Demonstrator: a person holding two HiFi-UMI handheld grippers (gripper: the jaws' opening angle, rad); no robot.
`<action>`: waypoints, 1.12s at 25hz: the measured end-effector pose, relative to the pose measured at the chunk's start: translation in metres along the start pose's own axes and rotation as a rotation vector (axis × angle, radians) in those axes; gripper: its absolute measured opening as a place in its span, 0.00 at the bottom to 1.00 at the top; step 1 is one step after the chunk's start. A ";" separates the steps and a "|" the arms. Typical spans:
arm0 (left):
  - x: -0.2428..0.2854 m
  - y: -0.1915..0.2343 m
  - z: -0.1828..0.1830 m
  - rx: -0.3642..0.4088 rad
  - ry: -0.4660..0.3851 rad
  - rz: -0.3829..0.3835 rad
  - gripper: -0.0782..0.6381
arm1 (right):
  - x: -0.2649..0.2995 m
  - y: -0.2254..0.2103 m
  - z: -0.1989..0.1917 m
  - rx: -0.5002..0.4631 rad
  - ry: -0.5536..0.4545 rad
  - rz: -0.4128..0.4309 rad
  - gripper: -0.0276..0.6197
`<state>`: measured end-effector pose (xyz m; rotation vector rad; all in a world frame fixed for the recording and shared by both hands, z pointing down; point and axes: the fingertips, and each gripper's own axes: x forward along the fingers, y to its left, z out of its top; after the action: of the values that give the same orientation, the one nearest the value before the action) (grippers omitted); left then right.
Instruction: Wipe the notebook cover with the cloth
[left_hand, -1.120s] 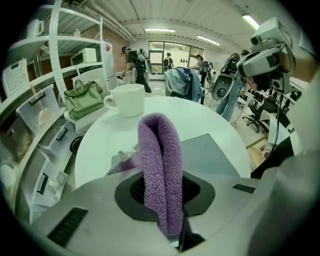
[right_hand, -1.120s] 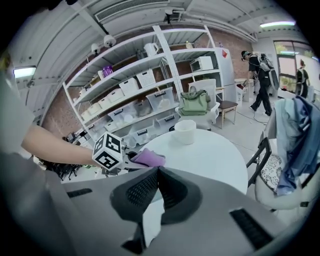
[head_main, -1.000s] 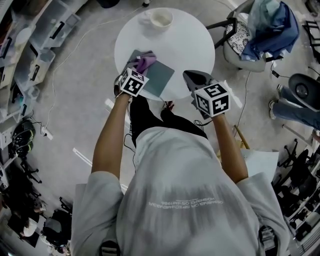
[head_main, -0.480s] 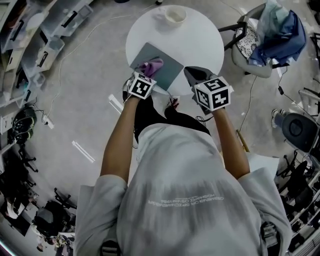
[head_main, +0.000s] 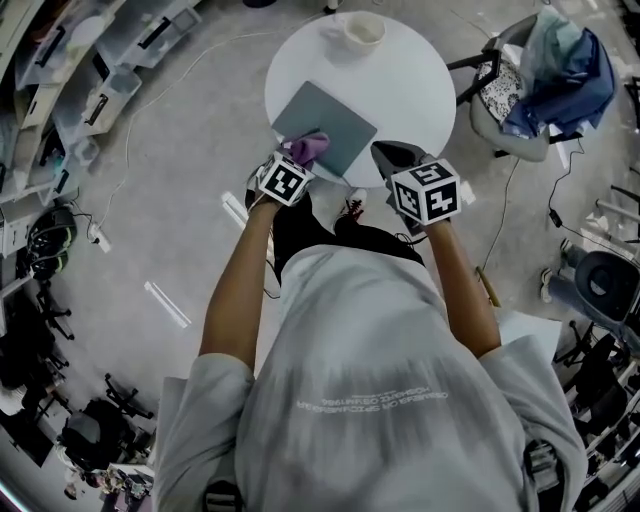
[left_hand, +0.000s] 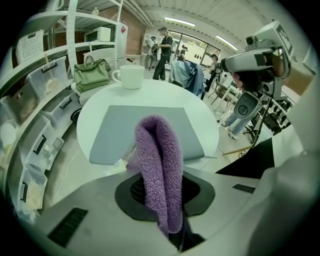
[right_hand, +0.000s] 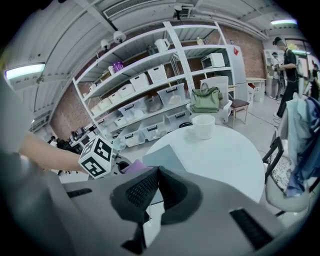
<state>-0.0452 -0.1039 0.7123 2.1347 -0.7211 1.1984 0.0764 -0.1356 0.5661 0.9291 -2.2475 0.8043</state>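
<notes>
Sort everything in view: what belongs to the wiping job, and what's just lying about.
Job: notebook, purple cloth, left tool shut on the cloth.
Lying about: white cup on the table, green bag off the table, right tool, empty.

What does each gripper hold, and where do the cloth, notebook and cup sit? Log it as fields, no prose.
left gripper: shut on the purple cloth
right gripper: shut, nothing in it, at the table's near edge, right of the notebook
notebook: grey, closed, flat on the round white table
cloth position: over the notebook's near edge
cup: white, at the table's far side, apart from the notebook
</notes>
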 end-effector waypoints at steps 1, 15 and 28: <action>-0.004 0.000 -0.001 0.004 0.003 -0.006 0.18 | -0.001 0.001 -0.001 0.001 -0.002 0.000 0.05; -0.010 0.008 0.129 0.194 -0.220 0.095 0.18 | -0.014 -0.031 0.001 0.060 -0.027 -0.070 0.05; 0.059 -0.012 0.109 0.331 -0.001 -0.026 0.18 | -0.024 -0.066 -0.030 0.186 -0.028 -0.124 0.05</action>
<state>0.0510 -0.1831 0.7146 2.4021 -0.5216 1.3808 0.1488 -0.1422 0.5894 1.1606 -2.1412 0.9601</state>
